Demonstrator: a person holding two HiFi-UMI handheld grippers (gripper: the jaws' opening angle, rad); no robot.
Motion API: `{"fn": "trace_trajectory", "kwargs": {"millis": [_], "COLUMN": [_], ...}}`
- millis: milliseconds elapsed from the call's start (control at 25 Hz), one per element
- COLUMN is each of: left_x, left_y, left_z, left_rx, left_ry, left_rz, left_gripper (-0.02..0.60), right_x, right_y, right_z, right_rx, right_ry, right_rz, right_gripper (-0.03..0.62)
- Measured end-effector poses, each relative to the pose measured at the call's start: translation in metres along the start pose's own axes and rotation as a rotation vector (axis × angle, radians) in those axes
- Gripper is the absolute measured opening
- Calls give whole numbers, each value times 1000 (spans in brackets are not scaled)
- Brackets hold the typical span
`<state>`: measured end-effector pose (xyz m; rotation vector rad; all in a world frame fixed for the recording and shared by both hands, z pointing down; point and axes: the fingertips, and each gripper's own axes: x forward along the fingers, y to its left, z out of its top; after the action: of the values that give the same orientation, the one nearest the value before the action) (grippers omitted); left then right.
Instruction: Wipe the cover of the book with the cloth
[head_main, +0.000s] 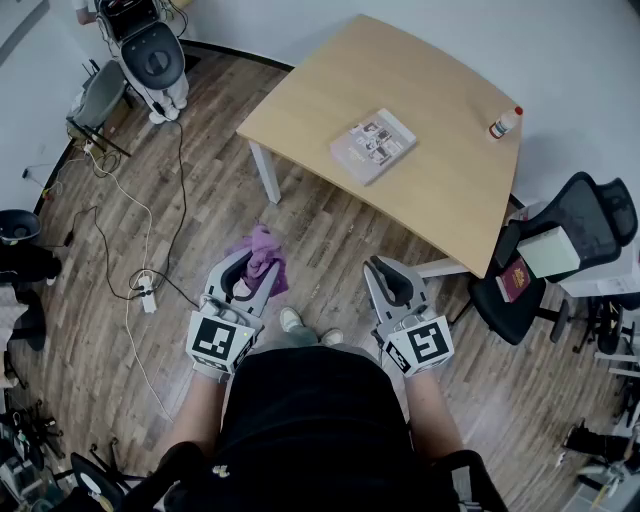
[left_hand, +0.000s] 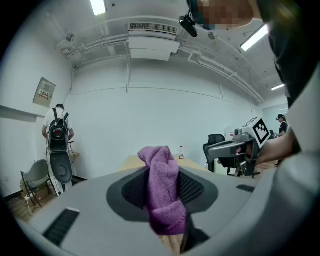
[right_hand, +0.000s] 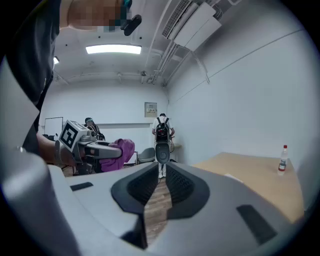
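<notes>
A book with a pale picture cover lies flat near the middle of the wooden table, well ahead of both grippers. My left gripper is shut on a purple cloth, which bunches up between its jaws and sticks out past the tips. It is held over the wooden floor, short of the table. My right gripper hangs level with it to the right, jaws together with nothing between them. The cloth also shows in the right gripper view.
A small bottle with a red cap stands at the table's far right corner. A black office chair sits right of the table. Cables and a power strip lie on the floor to my left. A person with a backpack stands by the far wall.
</notes>
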<state>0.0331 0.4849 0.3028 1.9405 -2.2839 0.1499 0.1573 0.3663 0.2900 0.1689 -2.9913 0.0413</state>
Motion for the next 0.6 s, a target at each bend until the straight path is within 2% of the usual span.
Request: {"fn": "trace_trajectory", "kwargs": {"millis": [200, 360, 600], "left_x": [-9, -6, 0], "left_y": [27, 43, 66], "left_z": [-7, -5, -19], "left_rx": [-1, -9, -29], "left_ry": [9, -14, 0], "left_rz": [12, 28, 2], "left_gripper": [152, 152, 152], "right_x": [28, 47, 68], "right_y": [12, 16, 19], "right_z": [-2, -1, -4], "right_rx": [-7, -33, -51], "right_ry": [18, 29, 53], "right_rz": [11, 28, 10], "right_gripper": [57, 57, 57]}}
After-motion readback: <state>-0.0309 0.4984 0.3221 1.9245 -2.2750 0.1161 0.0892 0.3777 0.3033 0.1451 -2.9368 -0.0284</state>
